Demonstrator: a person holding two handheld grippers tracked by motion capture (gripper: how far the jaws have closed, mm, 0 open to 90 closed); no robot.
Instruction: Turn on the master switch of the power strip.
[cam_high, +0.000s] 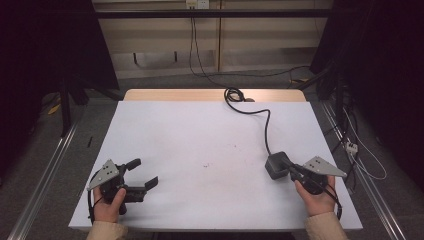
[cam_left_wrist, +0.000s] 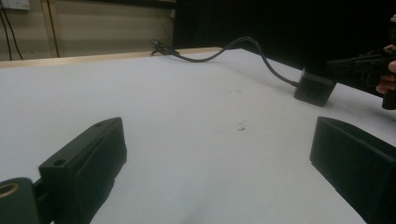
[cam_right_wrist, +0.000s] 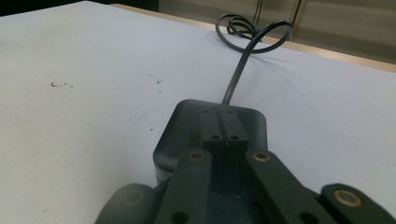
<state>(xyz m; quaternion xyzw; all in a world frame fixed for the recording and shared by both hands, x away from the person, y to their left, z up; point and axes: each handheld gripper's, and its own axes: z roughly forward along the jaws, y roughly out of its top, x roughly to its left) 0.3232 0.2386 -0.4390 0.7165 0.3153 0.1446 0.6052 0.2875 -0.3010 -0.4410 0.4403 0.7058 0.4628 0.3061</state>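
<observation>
On a white table (cam_high: 200, 145), a black power adapter (cam_high: 276, 165) lies near the right front part of the surface, right in front of the right gripper (cam_high: 295, 172). Its cord (cam_high: 266, 127) runs from its far side toward the back of the table and ends in a loose coil (cam_high: 234, 95) at the rear edge, where a strip of bare wood shows.

The right gripper is held low by the person's right hand (cam_high: 315, 197), its tips pointing left and slightly away at the adapter. In the right gripper view the two jaws stand clenched together, with no gap between them, and their tips (cam_right_wrist: 223, 130) sit over the top face of the adapter (cam_right_wrist: 210, 135). They touch or nearly touch that face; whether they press on it cannot be told. Nothing is gripped between them. The cord (cam_right_wrist: 236, 77) leaves the adapter straight ahead of the tips.

The left gripper (cam_high: 142, 175) rests at the left front of the table in the person's left hand (cam_high: 107, 205), well apart from the adapter. Its jaws are spread wide with bare tabletop between them. In the left gripper view the adapter (cam_left_wrist: 315, 87) lies far off at the upper right, with the right gripper (cam_left_wrist: 359, 67) just beside it.

A few small dark specks (cam_high: 207, 165) mark the table's middle, between the two grippers.
</observation>
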